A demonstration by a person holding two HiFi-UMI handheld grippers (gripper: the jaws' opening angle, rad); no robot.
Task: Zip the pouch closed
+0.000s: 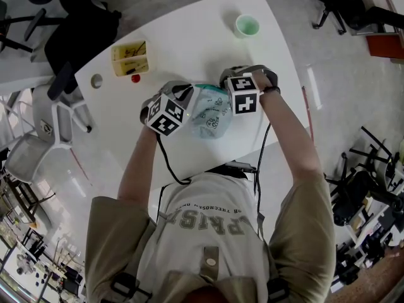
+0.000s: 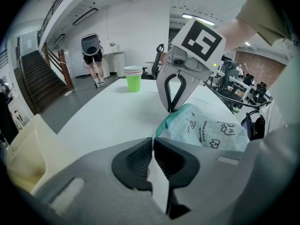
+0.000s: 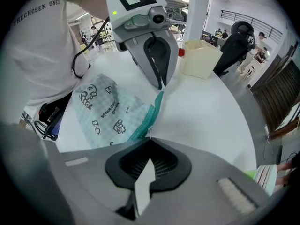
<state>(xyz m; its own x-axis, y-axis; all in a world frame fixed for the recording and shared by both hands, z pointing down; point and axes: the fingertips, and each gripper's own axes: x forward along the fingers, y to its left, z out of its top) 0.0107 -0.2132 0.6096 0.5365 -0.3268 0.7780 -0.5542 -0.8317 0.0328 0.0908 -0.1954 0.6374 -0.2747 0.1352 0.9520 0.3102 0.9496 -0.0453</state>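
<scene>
Head view, with both gripper views. The pouch [image 1: 211, 115], pale green with small dark printed drawings, lay at the centre of the frame on the white table [image 1: 189, 49], near its lower edge and between the two grippers. The left gripper [image 2: 152, 143] sat just left of the pouch with its jaws pressed together on one end of the teal zipper strip [image 3: 152, 111]. The right gripper [image 3: 149, 138] sat just right of the pouch, pointing steeply down, with its jaws likewise closed on the opposite end of the strip; whether they pinched the slider itself could not be told. The strip ran between the two sets of jaws. A green cup [image 1: 247, 25] stood at the upper right of the table, and a cream container [image 1: 129, 57] at the upper left, both well apart from the pouch.
</scene>
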